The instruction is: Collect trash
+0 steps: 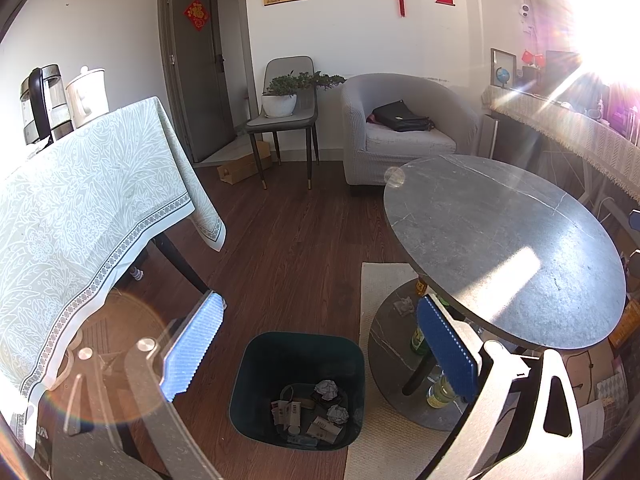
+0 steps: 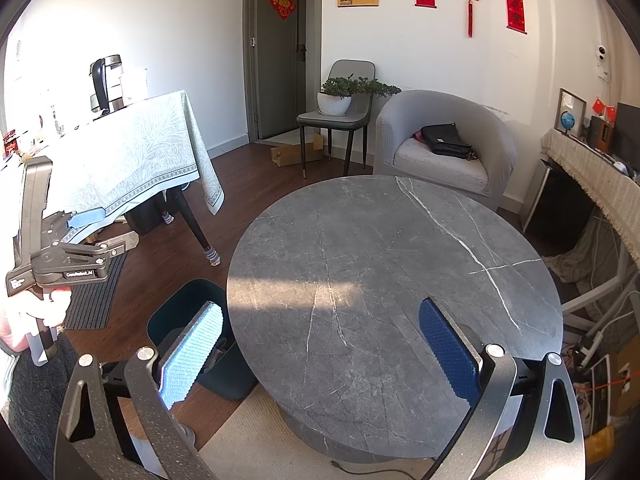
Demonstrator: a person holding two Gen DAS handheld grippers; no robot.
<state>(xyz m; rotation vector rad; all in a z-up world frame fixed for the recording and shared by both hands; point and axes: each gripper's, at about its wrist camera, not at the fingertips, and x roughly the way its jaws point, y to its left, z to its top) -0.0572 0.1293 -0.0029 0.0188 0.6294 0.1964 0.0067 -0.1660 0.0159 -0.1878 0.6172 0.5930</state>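
A dark green trash bin (image 1: 298,390) stands on the wood floor beside the round grey table (image 1: 504,248). Inside it lie crumpled paper balls (image 1: 327,389) and small packets (image 1: 286,414). My left gripper (image 1: 320,352) hangs open and empty above the bin. In the right wrist view my right gripper (image 2: 320,352) is open and empty over the near part of the round grey table (image 2: 392,264). The bin (image 2: 188,312) shows partly behind its left finger. The left gripper (image 2: 86,220) shows at the far left, held in a hand.
A table with a pale green cloth (image 1: 80,216) stands at left with kettles (image 1: 44,104) on it. Bottles (image 1: 440,392) stand on the round table's base. A grey armchair (image 1: 404,128) with a black bag, a chair with a potted plant (image 1: 284,100) and a cardboard box (image 1: 244,166) lie beyond. A beige rug (image 1: 384,440) lies under the round table.
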